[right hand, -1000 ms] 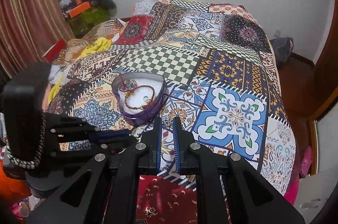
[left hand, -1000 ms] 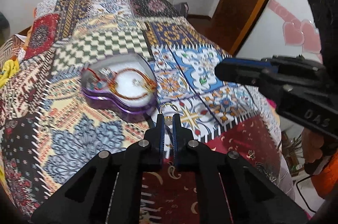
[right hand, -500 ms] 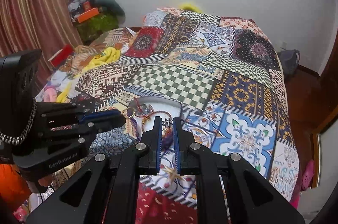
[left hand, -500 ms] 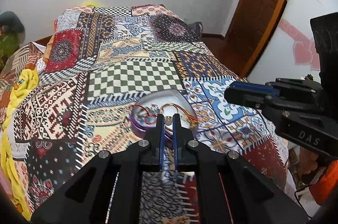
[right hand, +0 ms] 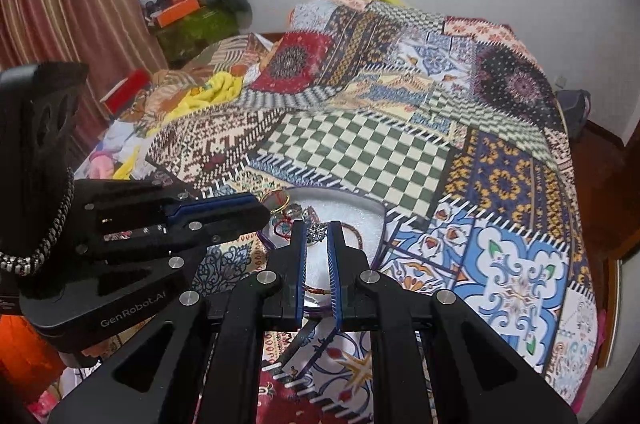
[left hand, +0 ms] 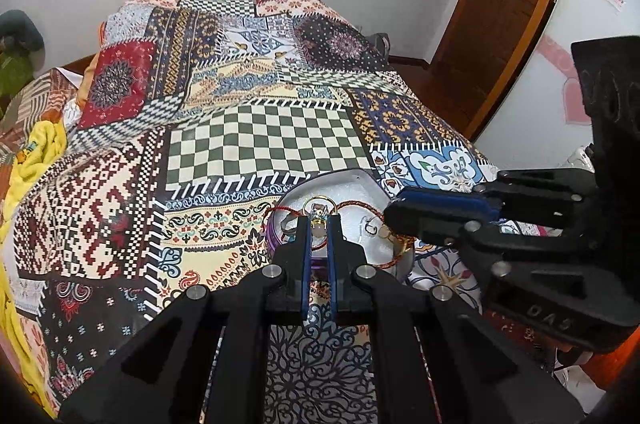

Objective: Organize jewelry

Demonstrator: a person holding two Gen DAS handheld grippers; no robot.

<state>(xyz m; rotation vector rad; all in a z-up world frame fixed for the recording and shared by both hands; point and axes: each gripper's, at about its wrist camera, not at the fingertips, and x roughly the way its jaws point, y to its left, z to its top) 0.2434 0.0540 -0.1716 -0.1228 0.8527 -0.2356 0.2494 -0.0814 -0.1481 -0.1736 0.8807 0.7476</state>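
While both grippers hover over the heart-shaped box (left hand: 362, 179) on the patchwork quilt (left hand: 264, 139), left gripper (left hand: 318, 224) pinches a gold ring (left hand: 318, 209); right gripper (right hand: 317, 234) pinches a silver star charm (right hand: 317, 232).

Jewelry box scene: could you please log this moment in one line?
left gripper: shut on ring | right gripper: shut on charm | both over jewelry box

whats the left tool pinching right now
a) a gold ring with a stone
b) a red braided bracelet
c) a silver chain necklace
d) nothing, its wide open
a: in the left wrist view the left tool is closed on a gold ring with a pale stone, held above the heart-shaped box, while the red braided bracelet lies inside that box.
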